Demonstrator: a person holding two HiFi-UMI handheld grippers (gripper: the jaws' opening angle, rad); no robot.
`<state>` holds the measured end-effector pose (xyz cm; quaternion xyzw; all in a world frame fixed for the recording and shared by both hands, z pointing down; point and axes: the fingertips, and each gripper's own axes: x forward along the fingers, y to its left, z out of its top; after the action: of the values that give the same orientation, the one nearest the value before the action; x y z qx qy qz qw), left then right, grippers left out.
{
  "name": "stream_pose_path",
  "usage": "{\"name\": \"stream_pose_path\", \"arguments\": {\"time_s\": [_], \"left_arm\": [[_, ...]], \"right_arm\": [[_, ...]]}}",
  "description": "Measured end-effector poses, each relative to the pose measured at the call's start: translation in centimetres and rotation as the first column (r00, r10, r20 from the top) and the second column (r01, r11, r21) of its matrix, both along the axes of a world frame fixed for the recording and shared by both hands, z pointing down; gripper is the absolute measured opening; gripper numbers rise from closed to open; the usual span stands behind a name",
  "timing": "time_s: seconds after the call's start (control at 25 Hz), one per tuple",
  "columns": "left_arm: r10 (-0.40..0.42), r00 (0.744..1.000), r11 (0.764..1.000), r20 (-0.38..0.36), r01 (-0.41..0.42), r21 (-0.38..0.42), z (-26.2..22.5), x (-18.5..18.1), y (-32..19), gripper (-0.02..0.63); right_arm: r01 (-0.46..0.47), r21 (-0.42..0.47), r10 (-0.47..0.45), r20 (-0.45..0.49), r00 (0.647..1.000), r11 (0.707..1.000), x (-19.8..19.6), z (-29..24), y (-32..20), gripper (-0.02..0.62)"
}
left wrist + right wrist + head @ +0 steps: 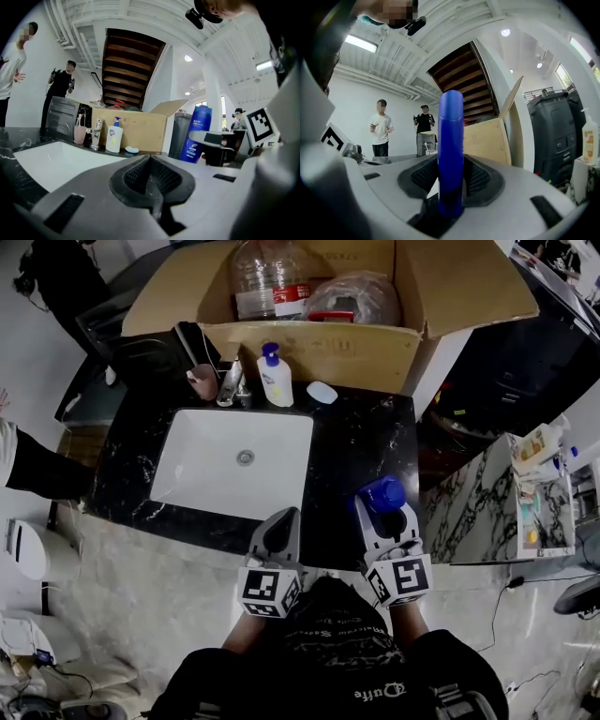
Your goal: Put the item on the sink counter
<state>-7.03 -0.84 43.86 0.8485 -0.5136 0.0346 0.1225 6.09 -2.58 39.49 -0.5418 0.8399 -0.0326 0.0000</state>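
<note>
While left gripper (151, 176) rests closed, right gripper (451, 187) clamps blue bottle (450, 131).

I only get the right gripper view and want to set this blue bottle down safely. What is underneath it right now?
Observer: The head view shows the blue bottle, clamped in the right gripper, over the black counter, to the right of the white basin.
Operator: Anything crowding that spot?
Observer: No. The soap pump bottle and a small pale oval item sit at the counter's back edge, apart from it.
Operator: And the left gripper?
Observer: The left gripper has its jaws together with nothing between them, at the basin's near edge.
</note>
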Motion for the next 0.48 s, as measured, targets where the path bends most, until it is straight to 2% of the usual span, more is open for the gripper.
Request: {"name": "stream_pose_path", "arguments": {"time_s": [0.2,0.48], "left_arm": [[-0.03,1.0,1.0,0.002,0.03,-0.002,0.1,1.7,-2.6,0.006],[-0.036,0.999,0.999,0.02,0.036,-0.018,0.4,1.8,-4.9,0.006]], "right_arm": [[0.02,0.01,-0.02,0.0,1.0,1.0,2.0,-0.4,-3.9,0.153],[-0.002,0.032,0.001,0.018,1.0,0.999,3.2,-0.5,-7.9,0.153]]}}
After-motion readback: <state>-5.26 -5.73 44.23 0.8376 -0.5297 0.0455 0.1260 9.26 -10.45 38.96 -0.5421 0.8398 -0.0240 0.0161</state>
